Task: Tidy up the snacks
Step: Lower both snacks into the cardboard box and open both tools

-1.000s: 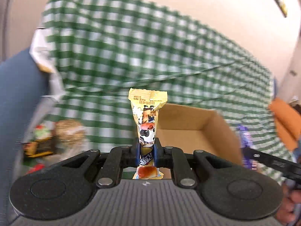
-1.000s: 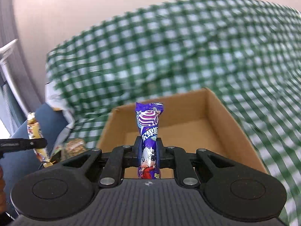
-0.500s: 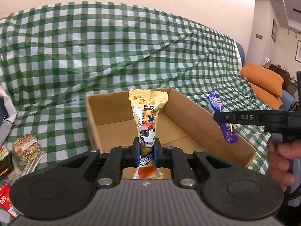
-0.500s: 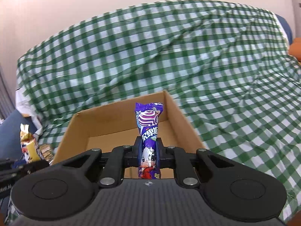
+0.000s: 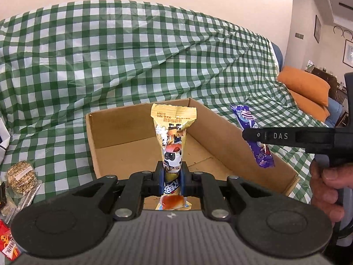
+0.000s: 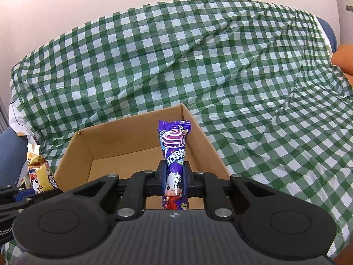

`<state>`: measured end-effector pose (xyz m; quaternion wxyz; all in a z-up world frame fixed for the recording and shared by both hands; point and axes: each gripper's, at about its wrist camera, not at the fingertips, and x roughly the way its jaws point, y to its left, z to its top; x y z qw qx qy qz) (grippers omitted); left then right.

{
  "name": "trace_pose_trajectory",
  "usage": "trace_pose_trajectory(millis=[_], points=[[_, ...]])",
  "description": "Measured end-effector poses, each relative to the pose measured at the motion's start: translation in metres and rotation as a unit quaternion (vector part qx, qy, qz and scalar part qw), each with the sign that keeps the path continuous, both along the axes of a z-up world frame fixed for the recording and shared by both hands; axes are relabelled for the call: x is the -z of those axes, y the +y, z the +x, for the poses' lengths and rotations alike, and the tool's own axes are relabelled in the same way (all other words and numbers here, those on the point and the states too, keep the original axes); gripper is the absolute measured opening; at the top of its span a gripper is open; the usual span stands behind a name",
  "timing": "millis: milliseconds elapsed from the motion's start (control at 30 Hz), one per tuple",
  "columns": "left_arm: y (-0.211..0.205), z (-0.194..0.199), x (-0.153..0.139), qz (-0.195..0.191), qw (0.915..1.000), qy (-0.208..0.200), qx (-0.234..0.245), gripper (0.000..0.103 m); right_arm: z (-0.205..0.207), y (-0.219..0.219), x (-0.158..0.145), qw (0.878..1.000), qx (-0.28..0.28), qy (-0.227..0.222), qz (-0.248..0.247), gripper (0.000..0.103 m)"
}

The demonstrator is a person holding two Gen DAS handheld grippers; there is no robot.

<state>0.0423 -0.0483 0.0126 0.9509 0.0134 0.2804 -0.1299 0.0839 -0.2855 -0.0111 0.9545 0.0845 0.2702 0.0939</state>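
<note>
My left gripper (image 5: 172, 176) is shut on a yellow snack packet (image 5: 173, 137) and holds it upright over the near side of an open cardboard box (image 5: 106, 123). My right gripper (image 6: 174, 176) is shut on a purple snack packet (image 6: 174, 145), also upright above the box (image 6: 72, 152). In the left wrist view the right gripper (image 5: 253, 135) and its purple packet (image 5: 260, 152) hang over the box's right wall. In the right wrist view the yellow packet (image 6: 38, 172) shows at the left, beside the box. The box floor looks bare.
The box sits on a sofa covered with a green-and-white checked cloth (image 5: 132, 61). Several loose snacks, among them a round grain cake (image 5: 21, 176) and a red packet (image 5: 6, 243), lie left of the box. Orange cushions (image 5: 306, 90) lie at the right.
Both grippers swung toward the box and steadied; the box has come to the centre of both views. Each still holds its packet. The right gripper now hangs over the box's right wall.
</note>
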Motion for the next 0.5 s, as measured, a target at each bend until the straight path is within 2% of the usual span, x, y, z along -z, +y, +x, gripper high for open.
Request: trace_pose_trajectory(millis=[500], points=[[-0.002,-0.0012,0.0036,0.013,0.9999,-0.003,0.004,0.014,0.002,0.0023,0.0005,1.0,-0.004,-0.003,-0.001,0.015]])
